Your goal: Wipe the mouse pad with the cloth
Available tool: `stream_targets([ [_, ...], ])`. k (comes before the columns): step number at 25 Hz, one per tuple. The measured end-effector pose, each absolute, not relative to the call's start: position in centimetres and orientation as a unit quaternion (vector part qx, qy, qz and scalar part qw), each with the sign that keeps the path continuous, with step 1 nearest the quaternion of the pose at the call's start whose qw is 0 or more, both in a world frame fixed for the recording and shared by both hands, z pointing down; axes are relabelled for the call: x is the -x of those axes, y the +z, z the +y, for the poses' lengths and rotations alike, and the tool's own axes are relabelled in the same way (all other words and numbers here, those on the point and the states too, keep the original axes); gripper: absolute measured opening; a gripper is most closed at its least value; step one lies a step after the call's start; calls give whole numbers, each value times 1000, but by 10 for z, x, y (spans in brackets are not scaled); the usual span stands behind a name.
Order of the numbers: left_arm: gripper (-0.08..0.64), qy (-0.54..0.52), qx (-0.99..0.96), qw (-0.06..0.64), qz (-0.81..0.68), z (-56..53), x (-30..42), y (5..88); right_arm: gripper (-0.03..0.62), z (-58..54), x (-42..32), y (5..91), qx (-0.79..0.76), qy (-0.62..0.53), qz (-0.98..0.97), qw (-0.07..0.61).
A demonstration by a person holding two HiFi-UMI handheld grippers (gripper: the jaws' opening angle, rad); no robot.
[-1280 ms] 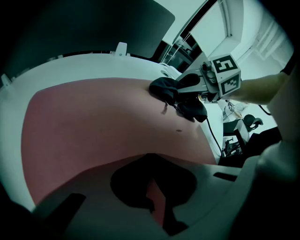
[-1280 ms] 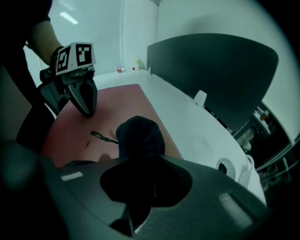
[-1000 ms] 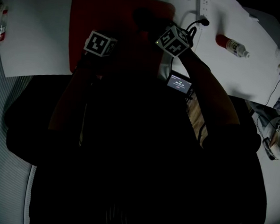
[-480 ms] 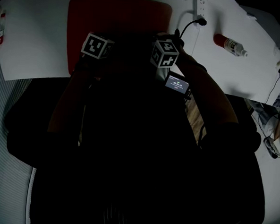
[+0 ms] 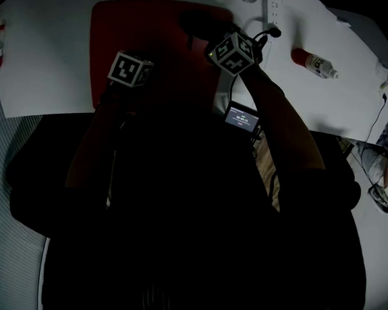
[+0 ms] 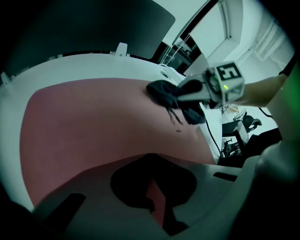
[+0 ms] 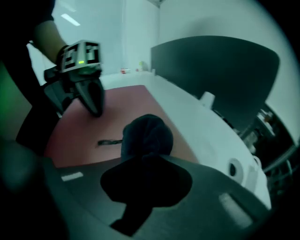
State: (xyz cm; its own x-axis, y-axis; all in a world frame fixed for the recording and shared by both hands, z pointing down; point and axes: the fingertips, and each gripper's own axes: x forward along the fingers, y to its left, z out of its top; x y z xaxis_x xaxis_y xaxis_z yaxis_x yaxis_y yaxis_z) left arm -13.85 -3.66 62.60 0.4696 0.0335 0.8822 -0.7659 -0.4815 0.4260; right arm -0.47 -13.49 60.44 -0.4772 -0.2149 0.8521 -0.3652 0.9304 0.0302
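A red mouse pad (image 5: 155, 37) lies on the white table (image 5: 50, 44) in front of me. My right gripper (image 7: 140, 180) is shut on a bunched dark cloth (image 7: 146, 135), which rests on the pad near its far right corner. In the left gripper view the cloth (image 6: 165, 93) hangs from the right gripper (image 6: 187, 93) onto the mouse pad (image 6: 93, 122). My left gripper (image 6: 152, 197) is shut, empty, and low over the pad's near left part. From the right gripper view the left gripper (image 7: 96, 108) has its fingertips down on the pad.
A small lit screen device (image 5: 243, 118) sits at the table's near edge, right of the pad. A power strip (image 5: 275, 12) with a black cable and a red-and-white bottle (image 5: 313, 62) lie further right. A dark monitor (image 7: 211, 70) stands behind the pad.
The right gripper pulled the cloth toward me over the pad, then pushed it back out to the far right part. The left gripper stayed put.
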Motion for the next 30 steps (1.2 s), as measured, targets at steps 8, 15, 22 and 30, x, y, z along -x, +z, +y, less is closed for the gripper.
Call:
stream_targets([
  [8,6,446,-738,437,-256,-40,141,626,38,37,70,622,113,19,-869,482],
  [15,8,447,-738,436,-258,-41,139,628,40,-68,30,616,11,12,-872,490],
  [22,6,447,-737,435,-260,-41,140,627,38,-141,-6,608,-116,43,-842,525],
  [30,8,445,-738,435,-261,-41,140,627,38,52,63,611,152,-25,-851,501],
])
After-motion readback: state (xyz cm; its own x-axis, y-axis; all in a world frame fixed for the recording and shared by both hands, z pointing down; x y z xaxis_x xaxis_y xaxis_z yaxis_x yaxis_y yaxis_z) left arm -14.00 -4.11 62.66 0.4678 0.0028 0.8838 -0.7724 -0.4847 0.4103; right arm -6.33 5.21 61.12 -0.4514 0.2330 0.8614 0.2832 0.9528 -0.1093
